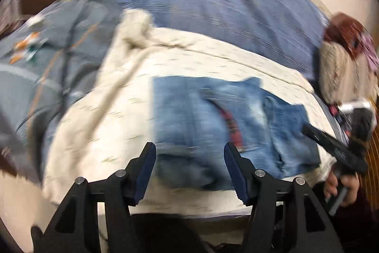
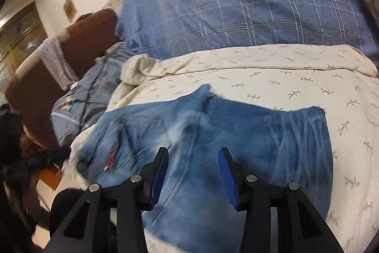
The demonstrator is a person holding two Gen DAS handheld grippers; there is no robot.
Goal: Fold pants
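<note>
Two pairs of blue-padded fingers stood released, nothing between them: the left gripper (image 1: 189,153) and the right gripper (image 2: 193,159) both hovered over the folded jeans (image 2: 213,134) without touching. The jeans lay in a compact bundle near the front edge of the cream sprigged bedspread (image 2: 284,72), with a blue checked blanket (image 2: 236,16) beyond. Denim this thick would likely feel heavy, limp and grippy; a stacked outer edge or corner looked the surest hold.

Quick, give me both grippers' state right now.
Left gripper: open, holding nothing, above the jeans.
Right gripper: open, nothing between its jaws, over the jeans.
</note>
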